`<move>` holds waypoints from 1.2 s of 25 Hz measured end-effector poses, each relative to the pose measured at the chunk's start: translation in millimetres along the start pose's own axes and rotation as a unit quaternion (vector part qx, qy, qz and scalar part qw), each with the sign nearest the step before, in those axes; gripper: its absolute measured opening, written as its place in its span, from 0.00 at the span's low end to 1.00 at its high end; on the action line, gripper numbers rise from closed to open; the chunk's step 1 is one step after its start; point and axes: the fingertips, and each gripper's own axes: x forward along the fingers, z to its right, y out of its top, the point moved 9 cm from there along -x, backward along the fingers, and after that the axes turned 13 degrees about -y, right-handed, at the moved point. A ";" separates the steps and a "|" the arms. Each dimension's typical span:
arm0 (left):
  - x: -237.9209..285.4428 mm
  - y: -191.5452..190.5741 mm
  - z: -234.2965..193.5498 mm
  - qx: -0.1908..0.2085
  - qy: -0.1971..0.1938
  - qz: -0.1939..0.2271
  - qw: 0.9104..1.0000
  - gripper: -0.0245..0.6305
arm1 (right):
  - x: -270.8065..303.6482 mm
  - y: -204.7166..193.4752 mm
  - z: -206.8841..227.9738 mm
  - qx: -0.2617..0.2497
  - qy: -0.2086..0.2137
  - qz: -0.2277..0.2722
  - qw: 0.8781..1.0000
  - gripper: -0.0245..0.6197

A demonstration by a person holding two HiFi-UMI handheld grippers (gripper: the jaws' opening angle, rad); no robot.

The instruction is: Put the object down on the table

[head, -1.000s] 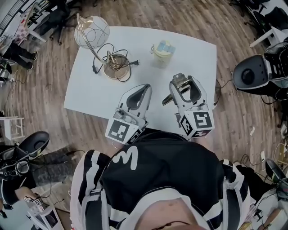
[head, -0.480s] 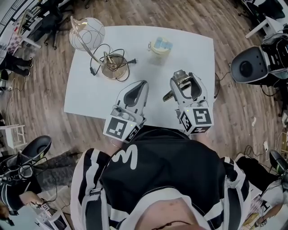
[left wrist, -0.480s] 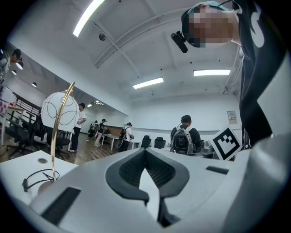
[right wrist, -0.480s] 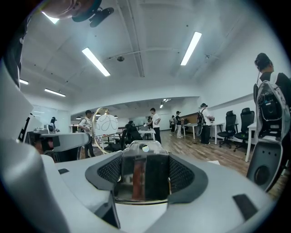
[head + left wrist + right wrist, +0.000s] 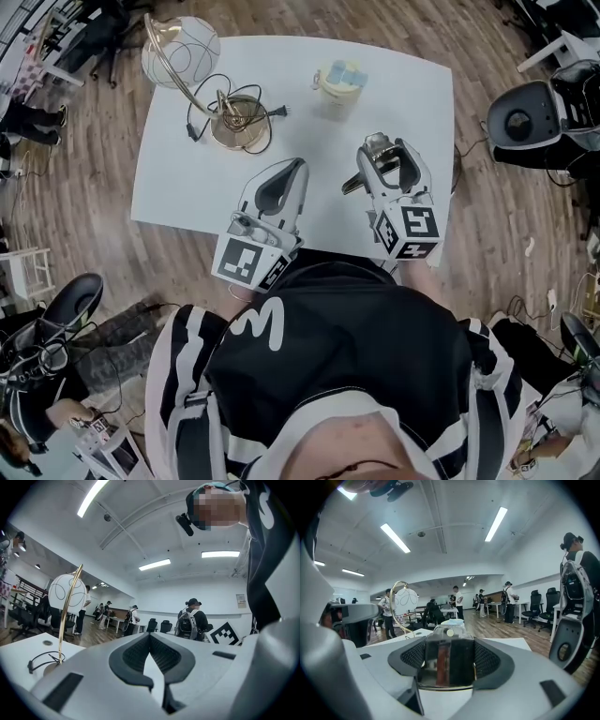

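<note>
Head view: right gripper [image 5: 382, 150] has its fingers clamped on a small shiny metal object [image 5: 375, 143], held over the near-right part of the bench [image 5: 187, 187], not far in from the right edge. Can't tell if it's touching the top yet. Left gripper [image 5: 298, 167] is just beside it toward the near-middle, fingers together, nothing in them. Lamp [image 5: 183, 49] and its cable sit at the far-left corner, well apart. Blue-lidded jar [image 5: 339, 82] is near the far edge, ahead of the object. Left gripper view: finger pads meet at the tips with only the bare bench top beyond, so it's empty; the lamp is off to the left. Right gripper view: object [image 5: 449, 660] fills the gap between the pads and looks squarely held; the jar lid shows just over its top, so the jar is in line ahead. Risks, as I judge them: letting go with air underneath, so it drops and tips or skids, or drifting right and setting it too close to the right edge. Pushing forward would head toward the jar. Open room: bare top straight below and toward the middle, and the near-left part is free too. I'd go straight down.
</note>
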 end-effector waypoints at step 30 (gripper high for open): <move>-34.6 -3.3 -12.7 -0.009 0.068 -0.002 0.998 0.04 | 73.9 -60.1 -54.2 -0.079 0.062 -0.074 0.992 0.52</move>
